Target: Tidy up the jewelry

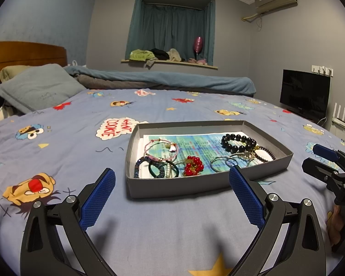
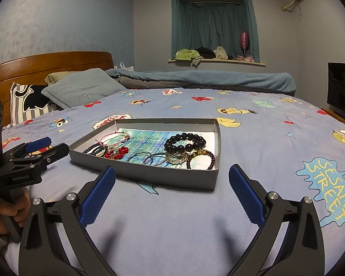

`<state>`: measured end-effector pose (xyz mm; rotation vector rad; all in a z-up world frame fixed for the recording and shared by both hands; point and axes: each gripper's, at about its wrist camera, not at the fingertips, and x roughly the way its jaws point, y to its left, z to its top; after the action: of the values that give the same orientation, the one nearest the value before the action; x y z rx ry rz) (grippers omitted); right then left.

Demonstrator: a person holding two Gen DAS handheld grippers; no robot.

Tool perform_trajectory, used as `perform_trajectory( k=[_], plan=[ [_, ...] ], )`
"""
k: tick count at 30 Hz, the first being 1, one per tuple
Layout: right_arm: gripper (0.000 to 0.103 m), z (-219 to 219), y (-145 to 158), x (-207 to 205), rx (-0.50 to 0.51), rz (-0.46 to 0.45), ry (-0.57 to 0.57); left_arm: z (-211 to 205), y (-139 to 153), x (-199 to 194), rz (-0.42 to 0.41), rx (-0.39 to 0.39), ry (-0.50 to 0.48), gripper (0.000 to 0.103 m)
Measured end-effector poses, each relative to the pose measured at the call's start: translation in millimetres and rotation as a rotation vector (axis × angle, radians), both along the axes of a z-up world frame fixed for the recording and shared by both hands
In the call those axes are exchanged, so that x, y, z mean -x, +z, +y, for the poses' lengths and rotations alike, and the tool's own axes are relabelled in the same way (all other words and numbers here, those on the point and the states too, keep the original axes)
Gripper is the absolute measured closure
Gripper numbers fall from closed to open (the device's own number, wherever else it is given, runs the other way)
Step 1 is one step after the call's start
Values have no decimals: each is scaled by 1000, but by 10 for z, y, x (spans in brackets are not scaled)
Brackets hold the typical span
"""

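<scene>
Jewelry (image 1: 195,156) all lies inside your grey tray (image 1: 172,187), loosely grouped, while your left gripper (image 1: 172,191) and right gripper (image 2: 172,191) hover spread and empty.

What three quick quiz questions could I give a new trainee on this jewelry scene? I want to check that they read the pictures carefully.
1. True or false: the gray tray sits on the bedsheet with jewelry inside it.
2. Which lies nearer the tray's right end in the left wrist view: (a) the black bead bracelet or (b) the red bead cluster?
3. Fill in: both the left tongs and the right tongs are ____ and hold nothing.

Key: 1 true; 2 a; 3 open.
</scene>
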<state>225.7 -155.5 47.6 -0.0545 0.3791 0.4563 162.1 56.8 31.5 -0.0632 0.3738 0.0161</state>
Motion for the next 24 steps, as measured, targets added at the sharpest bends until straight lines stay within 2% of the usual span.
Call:
perform_trajectory(
  k=[24],
  plan=[
    [6, 6, 3, 0, 2, -2, 6, 2, 1, -4, 0, 0, 0, 5]
  ],
)
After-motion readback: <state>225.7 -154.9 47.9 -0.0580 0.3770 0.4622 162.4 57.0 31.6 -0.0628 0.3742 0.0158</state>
